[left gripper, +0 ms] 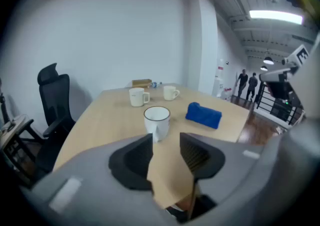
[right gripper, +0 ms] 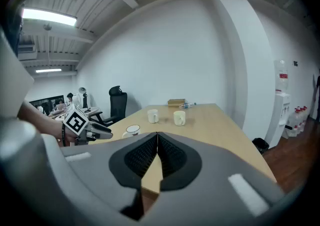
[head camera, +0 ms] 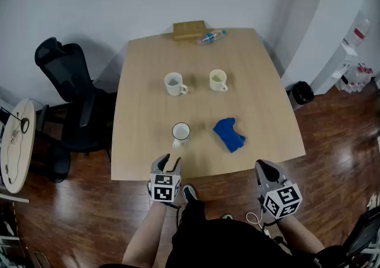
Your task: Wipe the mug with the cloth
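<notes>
Mug upright near the desk's front edge, both hand-held grippers short of it.

The mug (head camera: 181, 133) stands mouth up on the desk (head camera: 261, 76), its handle turned toward the near edge and the left hand-held gripper (head camera: 168, 163), whose jaws stand wide apart with nothing between them. Its inside looks empty. Right of the mug, apart from it, lies the folded blue cloth (head camera: 229, 134), its long axis slanting away from the mug toward the near edge. Beyond the mug stand a white mug (head camera: 174, 84) and a cream mug (head camera: 218, 80); their contents cannot be told. Farther right of the mug, off the desk, the right hand-held gripper (head camera: 267, 172) has its jaws pressed together, empty.
</notes>
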Action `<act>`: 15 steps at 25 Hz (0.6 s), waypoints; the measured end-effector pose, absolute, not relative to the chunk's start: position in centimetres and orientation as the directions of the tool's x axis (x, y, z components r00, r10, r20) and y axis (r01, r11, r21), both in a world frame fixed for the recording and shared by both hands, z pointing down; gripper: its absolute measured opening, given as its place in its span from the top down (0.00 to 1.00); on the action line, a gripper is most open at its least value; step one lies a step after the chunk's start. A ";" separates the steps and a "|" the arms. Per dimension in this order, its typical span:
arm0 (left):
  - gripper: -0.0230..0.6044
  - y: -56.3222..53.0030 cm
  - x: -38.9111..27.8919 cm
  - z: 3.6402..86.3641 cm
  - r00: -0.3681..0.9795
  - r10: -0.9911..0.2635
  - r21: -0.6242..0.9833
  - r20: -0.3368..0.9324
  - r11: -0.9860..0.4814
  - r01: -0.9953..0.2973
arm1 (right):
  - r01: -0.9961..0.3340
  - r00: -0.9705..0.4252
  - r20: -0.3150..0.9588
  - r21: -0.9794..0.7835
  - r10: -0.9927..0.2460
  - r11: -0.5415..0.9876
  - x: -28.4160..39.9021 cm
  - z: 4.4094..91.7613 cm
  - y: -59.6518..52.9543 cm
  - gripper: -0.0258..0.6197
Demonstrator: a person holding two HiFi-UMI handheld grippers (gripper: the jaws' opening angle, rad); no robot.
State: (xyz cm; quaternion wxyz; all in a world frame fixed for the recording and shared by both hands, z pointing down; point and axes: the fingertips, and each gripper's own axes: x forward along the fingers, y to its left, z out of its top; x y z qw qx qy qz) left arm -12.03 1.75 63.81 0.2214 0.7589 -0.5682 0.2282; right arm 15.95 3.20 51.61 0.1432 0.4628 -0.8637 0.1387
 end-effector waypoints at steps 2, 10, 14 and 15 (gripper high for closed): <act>0.69 -1.4 -14.2 65.9 0.245 -0.735 0.050 0.633 -0.276 -0.960 | -0.849 -0.517 0.386 -0.117 -0.764 0.516 13.7 51.8 0.5 0.95; 0.69 -5.8 -14.9 70.2 0.316 -0.652 0.019 0.689 -0.420 -0.907 | -0.866 -0.468 0.518 -0.109 -0.716 0.487 9.1 56.2 -6.3 0.95; 0.69 -6.2 -15.0 70.5 0.320 -0.634 0.032 0.704 -0.422 -0.906 | -0.853 -0.488 0.546 -0.133 -0.681 0.505 8.2 57.9 -7.6 0.95; 0.69 -6.5 -15.0 70.3 0.316 -0.635 0.031 0.705 -0.417 -0.908 | -0.848 -0.498 0.546 -0.141 -0.674 0.511 8.0 58.2 -8.1 0.95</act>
